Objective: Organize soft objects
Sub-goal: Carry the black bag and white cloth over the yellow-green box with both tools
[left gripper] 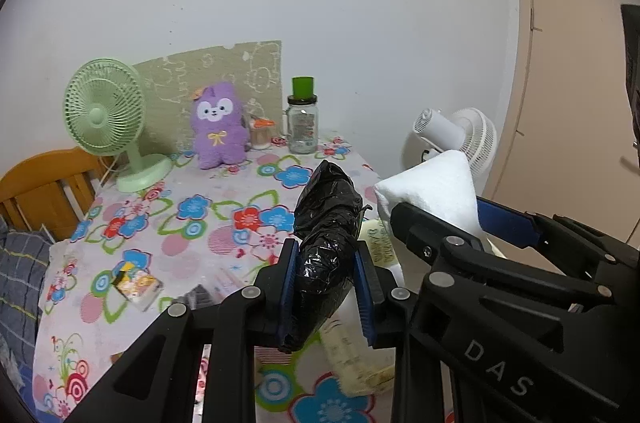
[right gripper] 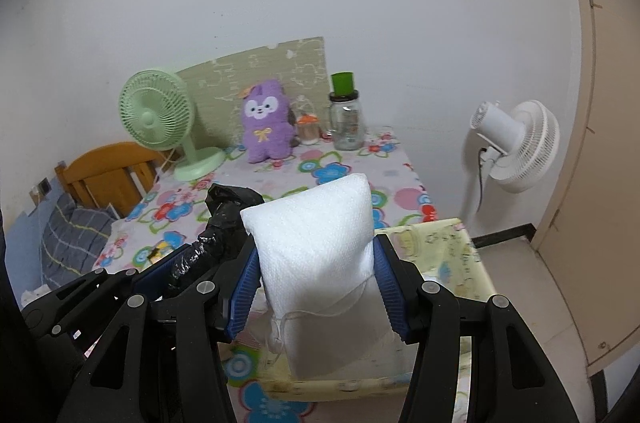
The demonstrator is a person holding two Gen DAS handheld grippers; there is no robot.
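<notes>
My left gripper (left gripper: 326, 259) is shut on a crumpled black plastic bag (left gripper: 328, 219), which sticks up and forward between the blue pads above the flowered table (left gripper: 192, 223). To its right, my right gripper (right gripper: 316, 255) is shut on a white foam sheet bundle (right gripper: 316, 239), held upright over a pale yellow box (right gripper: 452, 255). The same white foam sheet bundle (left gripper: 436, 187) and right gripper (left gripper: 440, 219) show at the right of the left wrist view; the black plastic bag (right gripper: 224, 223) shows left of the foam in the right wrist view. A purple plush toy (left gripper: 218, 125) sits at the table's back.
A green desk fan (left gripper: 106, 119) stands back left, a glass jar with a green cap (left gripper: 303, 123) and a small container (left gripper: 262, 133) back right. A white standing fan (right gripper: 516, 143) is off the table's right edge. A small packet (left gripper: 138, 287) lies on the cloth. A wooden chair (left gripper: 44, 191) stands left.
</notes>
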